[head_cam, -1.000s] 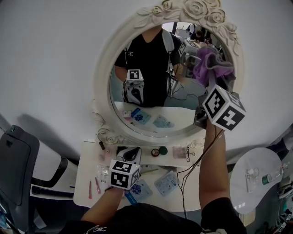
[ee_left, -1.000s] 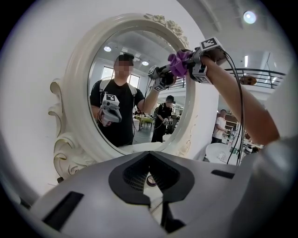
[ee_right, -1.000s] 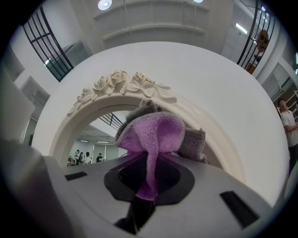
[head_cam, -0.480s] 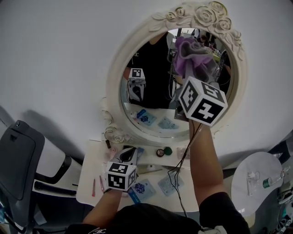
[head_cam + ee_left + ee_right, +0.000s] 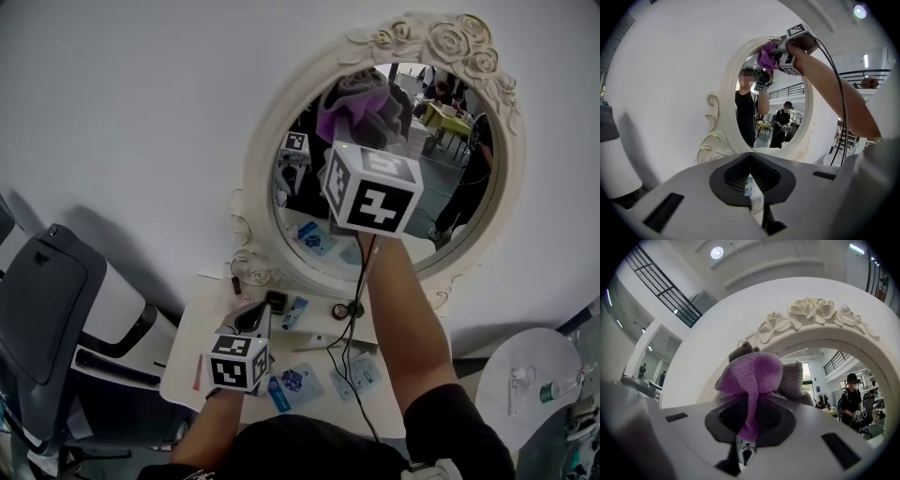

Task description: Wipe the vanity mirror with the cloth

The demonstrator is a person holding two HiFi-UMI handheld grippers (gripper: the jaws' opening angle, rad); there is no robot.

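Purple cloth [image 5: 752, 376] in right tongs [image 5: 749, 426] touches vanity mirror [image 5: 469, 216]; left tongs [image 5: 752, 187] closed.

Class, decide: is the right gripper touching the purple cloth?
Touching: the right gripper view shows the purple cloth pinched between jaws of the right gripper.

The right gripper [image 5: 362, 129] holds the cloth [image 5: 351, 99] against the vanity mirror [image 5: 457, 192].
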